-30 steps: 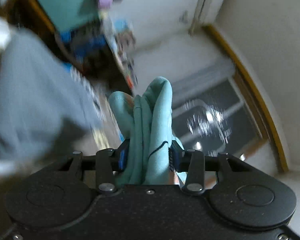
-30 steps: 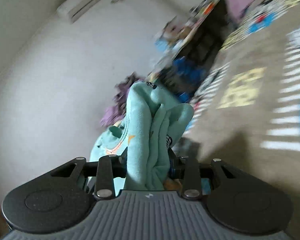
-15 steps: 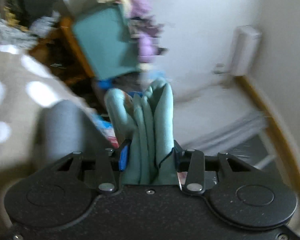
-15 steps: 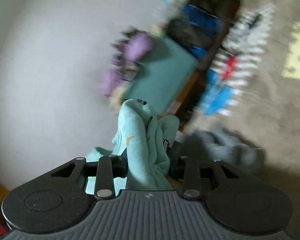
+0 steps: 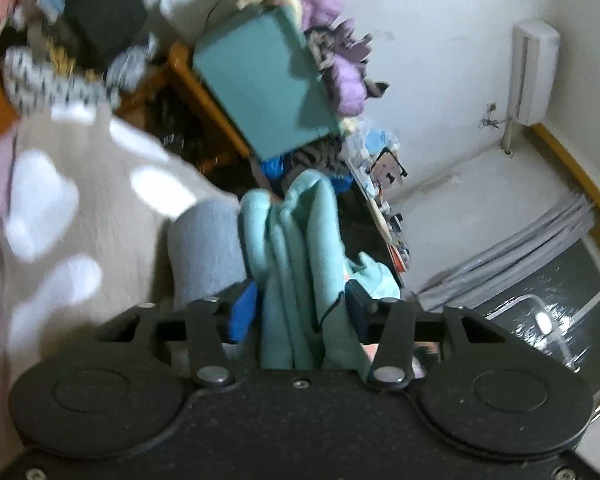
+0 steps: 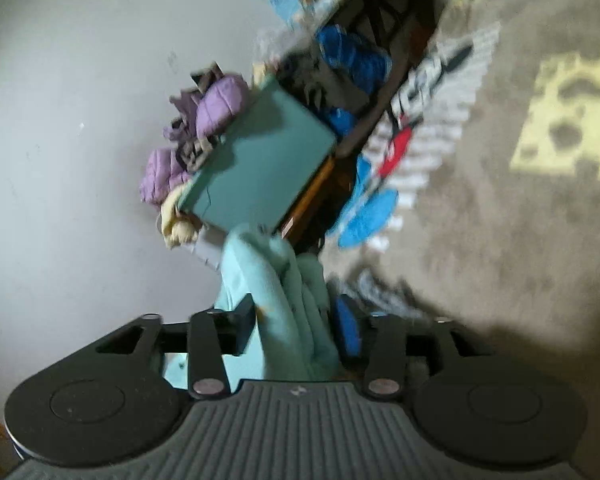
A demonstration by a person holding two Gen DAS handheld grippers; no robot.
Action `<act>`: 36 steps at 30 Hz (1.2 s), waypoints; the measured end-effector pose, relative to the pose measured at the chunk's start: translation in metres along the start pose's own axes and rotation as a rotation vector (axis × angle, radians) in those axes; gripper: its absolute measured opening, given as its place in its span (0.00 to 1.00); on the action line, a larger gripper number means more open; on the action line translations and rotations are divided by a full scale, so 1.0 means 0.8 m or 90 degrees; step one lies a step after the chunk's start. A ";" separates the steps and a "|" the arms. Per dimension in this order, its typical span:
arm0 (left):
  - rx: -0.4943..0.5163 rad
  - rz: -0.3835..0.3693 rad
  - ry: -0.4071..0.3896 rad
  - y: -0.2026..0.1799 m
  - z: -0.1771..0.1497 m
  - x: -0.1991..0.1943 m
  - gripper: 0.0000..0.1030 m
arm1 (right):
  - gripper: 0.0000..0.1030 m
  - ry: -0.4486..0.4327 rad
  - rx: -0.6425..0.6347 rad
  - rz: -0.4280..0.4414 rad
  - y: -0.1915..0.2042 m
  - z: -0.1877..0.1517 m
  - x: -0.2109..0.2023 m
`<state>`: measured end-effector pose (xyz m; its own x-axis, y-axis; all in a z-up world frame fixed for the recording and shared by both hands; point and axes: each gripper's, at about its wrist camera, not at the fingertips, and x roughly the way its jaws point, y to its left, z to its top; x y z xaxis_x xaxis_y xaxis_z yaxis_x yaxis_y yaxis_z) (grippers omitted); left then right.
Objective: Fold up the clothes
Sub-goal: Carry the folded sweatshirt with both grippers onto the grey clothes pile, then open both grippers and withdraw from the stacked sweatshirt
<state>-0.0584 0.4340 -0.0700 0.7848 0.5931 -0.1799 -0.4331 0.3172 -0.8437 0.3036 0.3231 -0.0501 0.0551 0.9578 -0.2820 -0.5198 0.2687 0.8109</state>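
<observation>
Jaws of left gripper (image 5: 300,304) and right gripper (image 6: 296,320) are opening, bunched mint-green garment (image 5: 296,248) standing loosely between each pair

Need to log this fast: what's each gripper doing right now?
Left gripper: opening, bunched turquoise garment between its fingers, left finger already clear of it.
Right gripper: opening, same turquoise garment between its fingers.

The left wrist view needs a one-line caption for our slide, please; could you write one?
Left gripper opening around bunched mint-green garment, teal box and wall behind.
</observation>
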 end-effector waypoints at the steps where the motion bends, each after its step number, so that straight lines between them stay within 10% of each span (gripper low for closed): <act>1: 0.023 0.002 -0.013 -0.006 -0.001 -0.006 0.56 | 0.53 -0.016 -0.006 -0.007 0.003 0.004 -0.004; 12: 0.180 0.030 -0.056 -0.061 -0.020 -0.041 0.99 | 0.70 -0.037 -0.196 -0.139 0.080 -0.029 -0.096; 22: 0.371 0.149 0.059 -0.130 -0.018 -0.070 1.00 | 0.99 -0.038 -0.236 -0.262 0.150 -0.069 -0.189; 26: 0.439 0.232 0.078 -0.169 -0.017 -0.089 1.00 | 1.00 -0.032 -0.290 -0.306 0.184 -0.082 -0.215; 36: 0.596 0.241 0.069 -0.225 -0.029 -0.157 1.00 | 1.00 -0.028 -0.374 -0.364 0.238 -0.114 -0.247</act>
<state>-0.0687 0.2853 0.0923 0.5396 0.7194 -0.4373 -0.7985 0.6020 0.0051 0.1155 0.1758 0.1133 0.4744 0.6954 -0.5397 -0.7623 0.6312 0.1432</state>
